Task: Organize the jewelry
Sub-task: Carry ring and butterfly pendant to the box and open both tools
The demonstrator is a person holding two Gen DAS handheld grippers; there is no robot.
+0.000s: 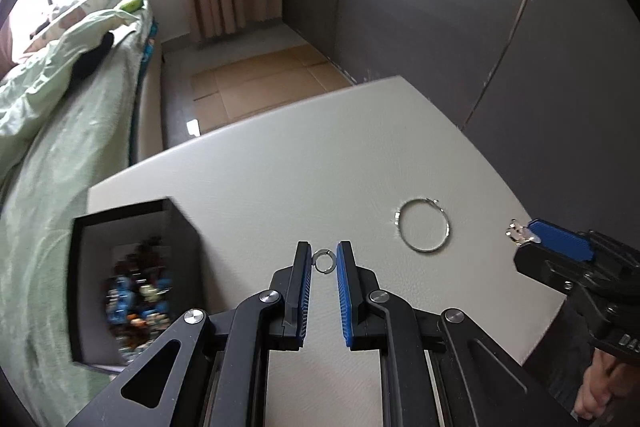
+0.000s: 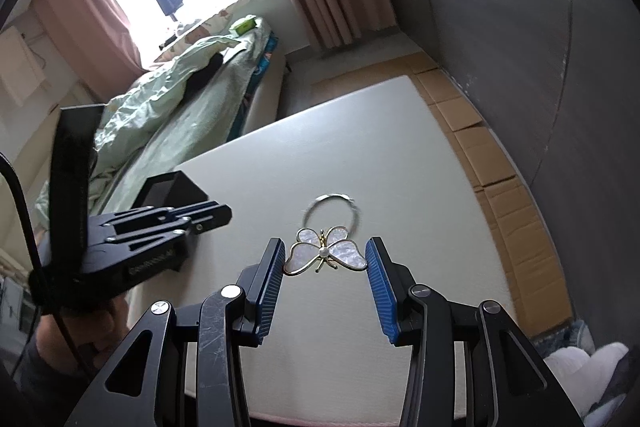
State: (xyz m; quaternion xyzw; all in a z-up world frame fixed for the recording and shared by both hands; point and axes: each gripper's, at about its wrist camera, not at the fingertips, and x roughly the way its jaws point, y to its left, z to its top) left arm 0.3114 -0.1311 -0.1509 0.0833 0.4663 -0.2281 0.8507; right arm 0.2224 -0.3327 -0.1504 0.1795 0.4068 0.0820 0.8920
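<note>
Right wrist, pearly gold-edged butterfly brooch [image 2: 326, 251] clamped in right tool [image 2: 326, 261]

Two handheld black grippers with blue finger pads: the left gripper [image 1: 324, 261] and the right gripper [image 2: 326, 259]. One small silver ring [image 1: 323, 261], between the left pads. One gold-rimmed, pearly white butterfly brooch [image 2: 326, 254], between the right pads. One large thin silver hoop bangle [image 1: 424, 225] on the white bench [image 1: 280, 167], at one o'clock from the small ring. One open black box [image 1: 132, 279], at nine o'clock, holding a blurred heap of coloured pieces, too smeared to count.
</note>
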